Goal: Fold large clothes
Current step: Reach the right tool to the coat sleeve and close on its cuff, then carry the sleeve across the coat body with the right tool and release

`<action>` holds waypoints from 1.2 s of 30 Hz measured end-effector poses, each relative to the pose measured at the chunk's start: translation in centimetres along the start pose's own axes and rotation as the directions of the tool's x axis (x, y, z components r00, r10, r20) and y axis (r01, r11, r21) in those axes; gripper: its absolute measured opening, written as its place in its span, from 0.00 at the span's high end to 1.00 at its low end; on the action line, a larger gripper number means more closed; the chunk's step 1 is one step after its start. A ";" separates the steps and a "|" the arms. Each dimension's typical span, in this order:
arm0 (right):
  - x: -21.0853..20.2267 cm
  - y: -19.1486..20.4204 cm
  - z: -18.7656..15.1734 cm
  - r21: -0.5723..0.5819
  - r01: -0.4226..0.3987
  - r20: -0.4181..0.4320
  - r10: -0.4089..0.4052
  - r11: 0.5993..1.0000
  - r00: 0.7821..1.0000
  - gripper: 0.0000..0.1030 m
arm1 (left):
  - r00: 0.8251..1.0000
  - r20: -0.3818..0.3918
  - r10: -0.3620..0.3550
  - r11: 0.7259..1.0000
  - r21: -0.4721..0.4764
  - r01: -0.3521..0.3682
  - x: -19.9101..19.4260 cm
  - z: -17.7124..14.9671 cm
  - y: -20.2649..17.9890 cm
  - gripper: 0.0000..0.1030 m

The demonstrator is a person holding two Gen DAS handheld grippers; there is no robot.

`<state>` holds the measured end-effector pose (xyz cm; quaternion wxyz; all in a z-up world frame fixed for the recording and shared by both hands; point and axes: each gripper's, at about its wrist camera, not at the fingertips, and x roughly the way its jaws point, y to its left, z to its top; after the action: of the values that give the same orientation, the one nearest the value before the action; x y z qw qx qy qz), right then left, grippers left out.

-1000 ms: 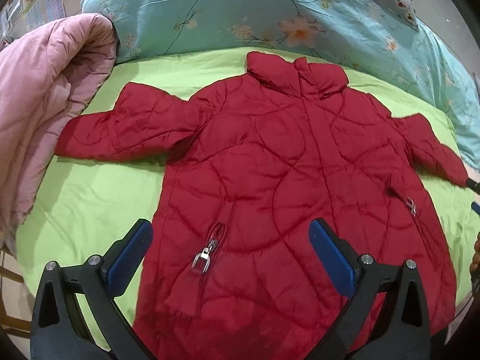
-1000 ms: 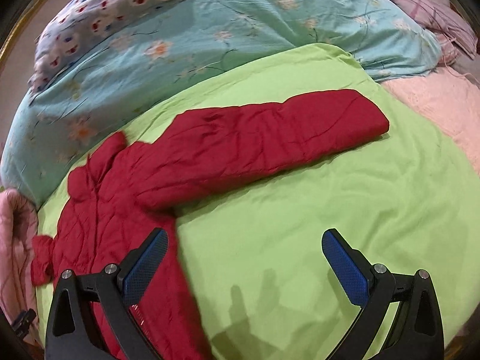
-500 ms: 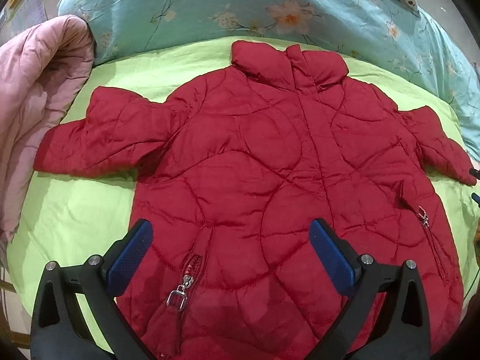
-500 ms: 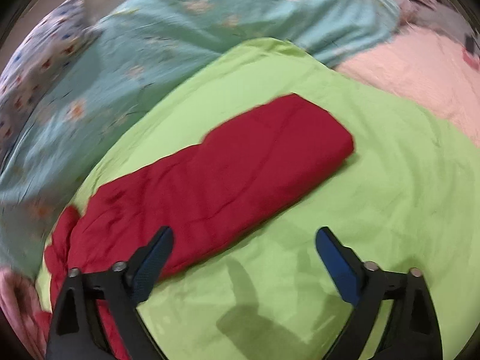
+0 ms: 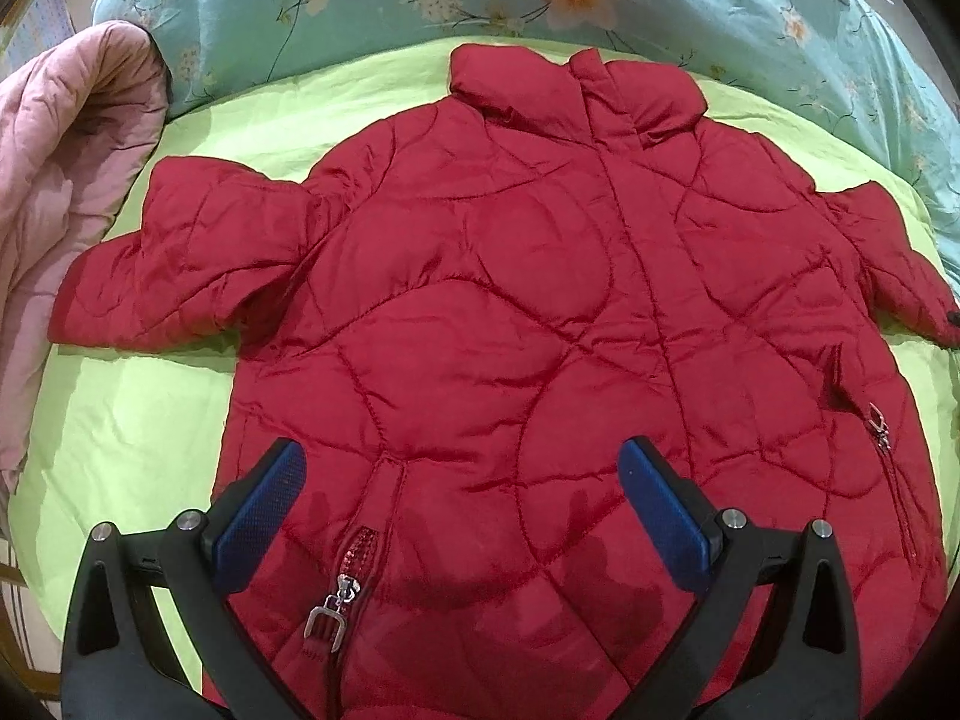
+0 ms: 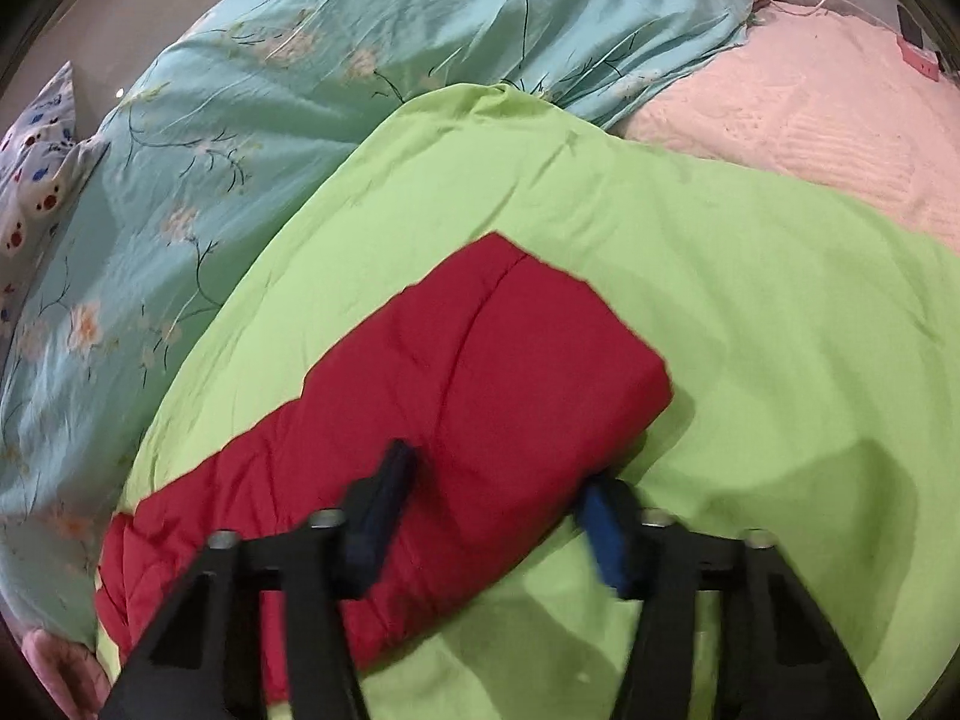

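A red quilted jacket (image 5: 510, 300) lies front up and spread flat on the green sheet (image 5: 120, 420), collar toward the pillows. My left gripper (image 5: 459, 456) hovers open over its lower body, just above a pocket zipper pull (image 5: 327, 621); nothing is between its fingers. In the right wrist view the jacket's sleeve (image 6: 480, 360) stretches across the sheet (image 6: 780, 360), cuff to the right. My right gripper (image 6: 495, 468) is closing its jaws across the sleeve near the cuff. One blue pad (image 6: 384, 498) dents the top of the fabric, the other sits at the sleeve's near edge.
A teal floral duvet (image 5: 540, 0) is bunched along the far side of the bed. A pink quilt (image 5: 54, 180) is heaped at the left, and pale pink bedding (image 6: 810, 120) lies to the right. A patterned pillow (image 6: 36, 168) sits far left.
My right gripper swept right along the sleeve toward the cuff, sank onto it, and its jaws narrowed from wide open around the fabric. The left gripper drifted forward over the jacket body, staying open.
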<state>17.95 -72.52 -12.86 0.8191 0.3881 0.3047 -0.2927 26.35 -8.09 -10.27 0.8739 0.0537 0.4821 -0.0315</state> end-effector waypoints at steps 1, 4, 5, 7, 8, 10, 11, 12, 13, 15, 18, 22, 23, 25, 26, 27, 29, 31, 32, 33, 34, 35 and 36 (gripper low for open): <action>-0.1 0.3 0.1 -0.010 0.006 0.006 -0.006 1.000 1.000 0.84 | 1.000 -0.002 0.000 1.000 -0.003 0.000 0.2 0.1 0.2 0.00; -1.9 1.8 0.1 -0.055 -0.024 0.064 0.027 0.998 0.998 0.90 | 1.000 -0.002 -0.001 1.000 -0.010 0.001 0.3 0.2 0.4 0.00; -2.6 2.4 0.1 -0.069 -0.042 0.084 0.048 0.997 0.995 0.91 | 1.000 0.000 -0.004 1.000 -0.013 0.004 0.2 0.3 0.5 0.00; -4.5 4.2 -0.2 -0.114 -0.084 0.118 0.098 0.990 0.988 0.91 | 1.000 0.003 -0.010 1.000 -0.014 0.011 0.1 0.3 0.6 0.00; -5.4 5.3 -0.4 -0.140 -0.106 0.128 0.125 0.984 0.984 0.91 | 1.000 0.005 -0.013 1.000 -0.013 0.013 0.0 0.3 0.6 0.00; -6.9 7.7 -0.9 -0.191 -0.143 0.133 0.170 0.971 0.977 0.91 | 1.000 0.006 -0.021 1.000 -0.014 0.021 -0.1 0.2 0.7 0.00; -7.4 8.9 -1.3 -0.216 -0.162 0.131 0.193 0.963 0.972 0.91 | 1.000 0.004 -0.025 1.000 -0.015 0.025 -0.2 0.2 0.8 0.00; -8.3 10.7 -2.0 -0.251 -0.197 0.122 0.233 0.948 0.965 0.91 | 1.000 0.003 -0.030 0.999 -0.017 0.030 -0.3 0.1 0.9 0.00; -8.8 11.9 -2.6 -0.275 -0.216 0.114 0.255 0.937 0.960 0.91 | 0.999 0.003 -0.034 0.999 -0.020 0.034 -0.4 0.1 1.0 0.00; -10.0 15.3 -4.4 -0.347 -0.263 0.081 0.308 0.900 0.948 0.91 | 0.999 0.002 -0.041 0.999 -0.023 0.041 -0.6 -0.1 1.3 0.00; -11.0 19.7 -6.9 -0.422 -0.326 0.022 0.369 0.846 0.929 0.91 | 0.999 0.004 -0.048 0.999 -0.026 0.048 -1.0 -0.3 1.9 0.00; -11.3 24.5 -10.7 -0.466 -0.414 -0.077 0.430 0.782 0.900 0.91 | 0.998 0.014 -0.059 0.997 -0.043 0.059 -1.6 -0.5 3.2 0.00; -11.4 25.3 -11.8 -0.464 -0.436 -0.103 0.442 0.771 0.891 0.91 | 0.998 0.017 -0.063 0.997 -0.052 0.064 -1.7 -0.5 3.6 0.00; -11.2 27.6 -14.1 -0.462 -0.492 -0.170 0.470 0.738 0.866 0.91 | 0.997 0.021 -0.069 0.995 -0.068 0.071 -1.8 -0.5 4.3 0.00; -11.3 28.3 -15.0 -0.464 -0.508 -0.189 0.478 0.726 0.858 0.91 | 0.997 0.022 -0.072 0.994 -0.079 0.073 -1.8 -0.5 4.8 0.00; -11.3 29.6 -16.4 -0.466 -0.536 -0.226 0.491 0.704 0.841 0.91 | 0.997 0.022 -0.072 0.994 -0.084 0.074 -1.8 -0.6 5.0 0.00; -11.1 31.6 -18.5 -0.463 -0.587 -0.286 0.515 0.664 0.808 0.91 | 0.997 0.025 -0.072 0.992 -0.100 0.074 -1.9 -0.6 5.9 0.00; -10.9 33.6 -20.9 -0.467 -0.625 -0.343 0.524 0.626 0.780 0.91 | 0.997 0.024 -0.072 0.991 -0.111 0.074 -1.9 -0.7 6.5 0.00; -10.9 34.7 -22.1 -0.468 -0.641 -0.368 0.525 0.609 0.767 0.91 | 0.997 0.026 -0.078 0.989 -0.120 0.080 -1.9 -0.7 6.9 0.00; -10.8 35.8 -23.4 -0.463 -0.661 -0.397 0.528 0.591 0.751 0.91 | 0.996 0.028 -0.083 0.988 -0.125 0.086 -2.0 -0.8 7.2 0.00; -10.6 36.7 -24.5 -0.460 -0.673 -0.420 0.526 0.579 0.740 0.91 | 0.995 0.033 -0.091 0.987 -0.133 0.095 -2.1 -0.8 7.7 0.00; -10.3 37.8 -25.8 -0.462 -0.684 -0.445 0.519 0.565 0.730 0.91 | 0.994 0.039 -0.101 0.984 -0.141 0.106 -2.3 -0.8 8.1 0.00; -10.2 38.7 -27.1 -0.469 -0.691 -0.467 0.510 0.550 0.722 0.91 | 0.993 0.042 -0.109 0.983 -0.146 0.114 -2.4 -0.8 8.3 0.00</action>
<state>31.77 -27.54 -1.67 0.8967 0.2171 0.3403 0.1817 25.28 0.30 -8.15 0.8804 -0.0389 0.4704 -0.0454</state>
